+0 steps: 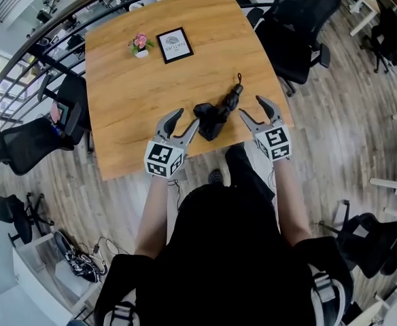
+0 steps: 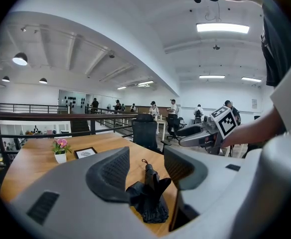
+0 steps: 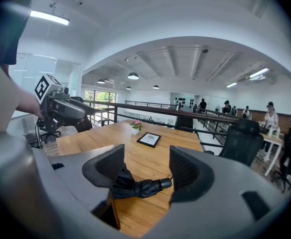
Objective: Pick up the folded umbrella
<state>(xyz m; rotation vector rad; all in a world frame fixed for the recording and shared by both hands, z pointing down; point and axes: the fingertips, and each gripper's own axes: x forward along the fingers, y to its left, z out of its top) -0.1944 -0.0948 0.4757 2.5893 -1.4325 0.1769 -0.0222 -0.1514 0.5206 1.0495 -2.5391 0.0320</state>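
Observation:
A black folded umbrella (image 1: 219,109) lies on the wooden table (image 1: 137,87) near its front edge, handle end pointing away from me. My left gripper (image 1: 187,119) hovers just left of its bunched fabric end, open and holding nothing. My right gripper (image 1: 251,107) stands just right of it, also open and holding nothing. In the left gripper view the umbrella (image 2: 148,195) lies on the table beyond the spread jaws of the left gripper (image 2: 146,166). In the right gripper view the umbrella (image 3: 138,187) lies crosswise ahead of the right gripper (image 3: 146,166), its fabric end partly hidden behind the left jaw.
A small pot of pink flowers (image 1: 141,44) and a black picture frame (image 1: 175,45) stand at the table's far side. Black office chairs (image 1: 297,29) flank the table, with a railing (image 1: 42,46) behind. Several people stand far off (image 2: 173,106).

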